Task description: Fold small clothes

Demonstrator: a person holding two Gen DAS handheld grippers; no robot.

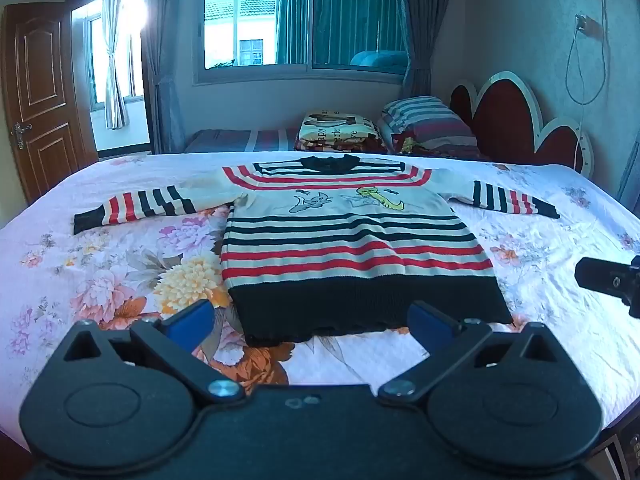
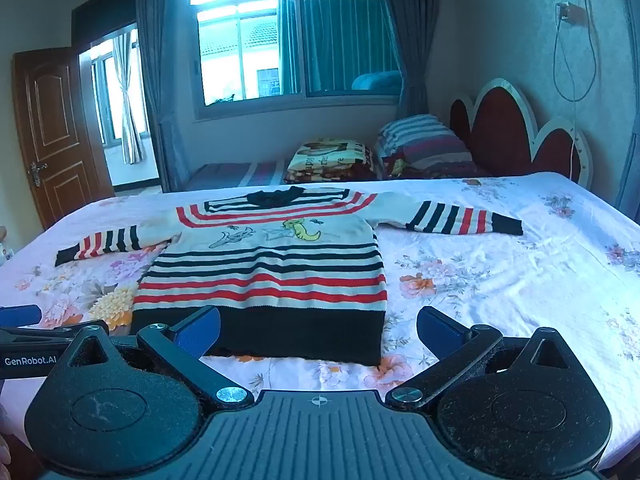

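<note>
Ahead of me the bed (image 1: pixel 120 272) carries a pink floral sheet. Beyond its far edge sit a folded printed blanket (image 1: pixel 340 130) and, just beside it, a stack of striped pillows (image 1: pixel 430 120) against a red scalloped headboard (image 1: pixel 516 120). A curtained window (image 1: pixel 296 20) fills the far wall. A brown wooden door (image 1: pixel 38 92) stands open at left. A white cable (image 1: pixel 584 60) hangs from a wall socket.

Bare floral pink bedsheet (image 2: pixel 500 280) lies open right of the striped knit child's sweater (image 2: pixel 272 276), under its spread right sleeve (image 2: pixel 460 218). Left of the sweater, sheet also bare below left sleeve (image 1: pixel 132 204). Near edge, bare strip before the black hem. Far side blocked: folded printed blanket (image 1: pixel 340 132), striped pillow (image 1: pixel 432 120), red scalloped headboard (image 1: pixel 516 116).
</note>
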